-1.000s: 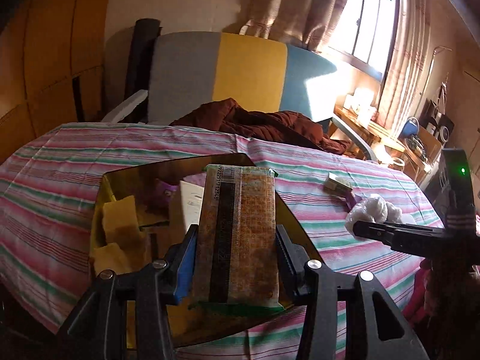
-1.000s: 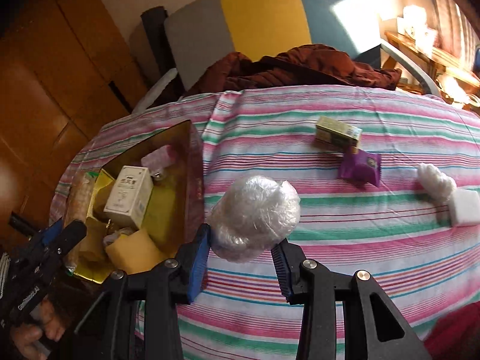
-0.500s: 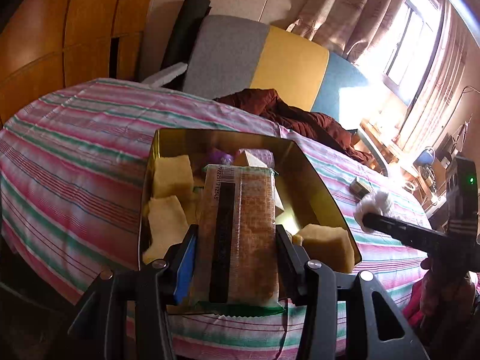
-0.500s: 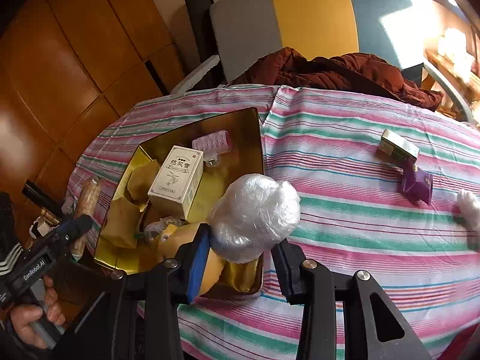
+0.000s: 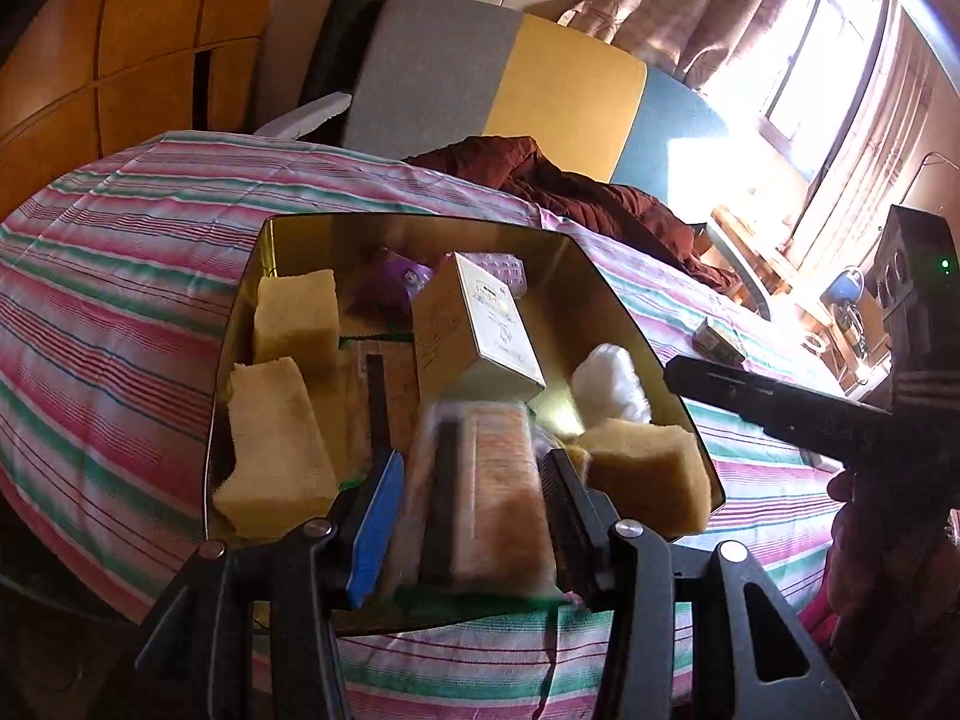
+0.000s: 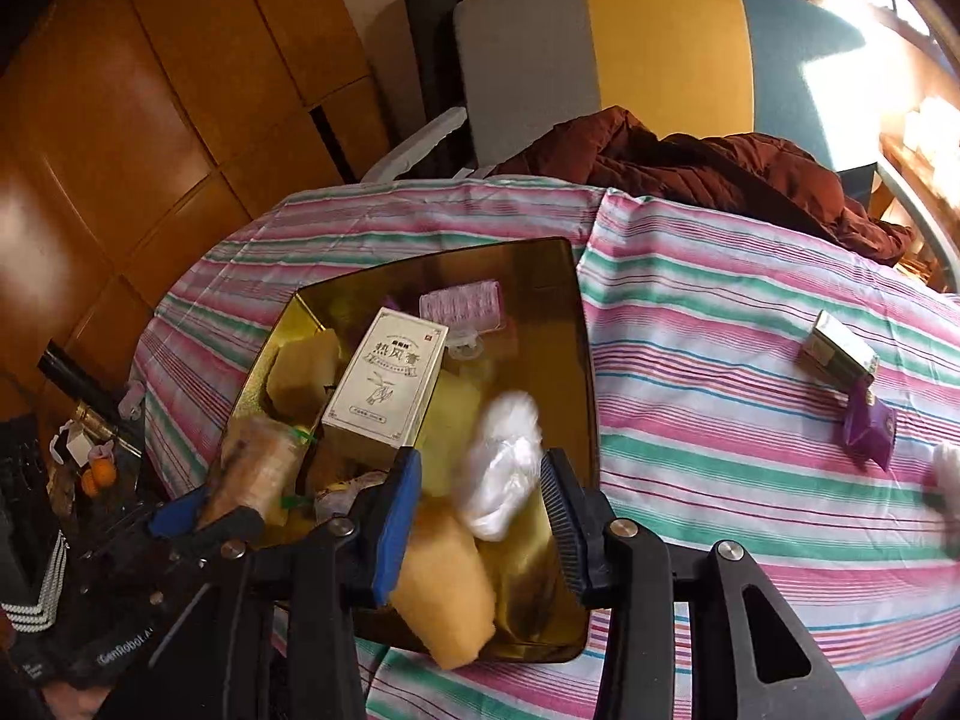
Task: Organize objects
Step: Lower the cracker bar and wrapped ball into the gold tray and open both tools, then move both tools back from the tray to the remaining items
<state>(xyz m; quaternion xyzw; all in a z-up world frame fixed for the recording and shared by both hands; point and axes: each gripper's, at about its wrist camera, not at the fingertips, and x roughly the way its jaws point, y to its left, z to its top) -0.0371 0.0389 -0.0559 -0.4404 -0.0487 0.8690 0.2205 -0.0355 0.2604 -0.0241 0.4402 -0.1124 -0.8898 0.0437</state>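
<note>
Left wrist view: our left gripper [image 5: 474, 480] has its jaws spread, the blurred cracker packet [image 5: 480, 492] loose between them over the gold tin [image 5: 420, 225]. Our right gripper [image 6: 480, 492] gapes too, the plastic-wrap ball [image 6: 504, 468] dropping free. Both look light; we judge the packet crushable, best gripped along its long sides.

Your tin [image 6: 585, 360] sits on the table [image 6: 720, 450], chair [image 6: 600, 60] behind it | in the tin: carton [image 6: 384, 384] mid, sponges [image 5: 282, 438] left, plastic-wrapped ball [image 6: 501, 468] right | on the cloth to your right: small box [image 6: 840, 354], pouch [image 6: 870, 429] just before it
</note>
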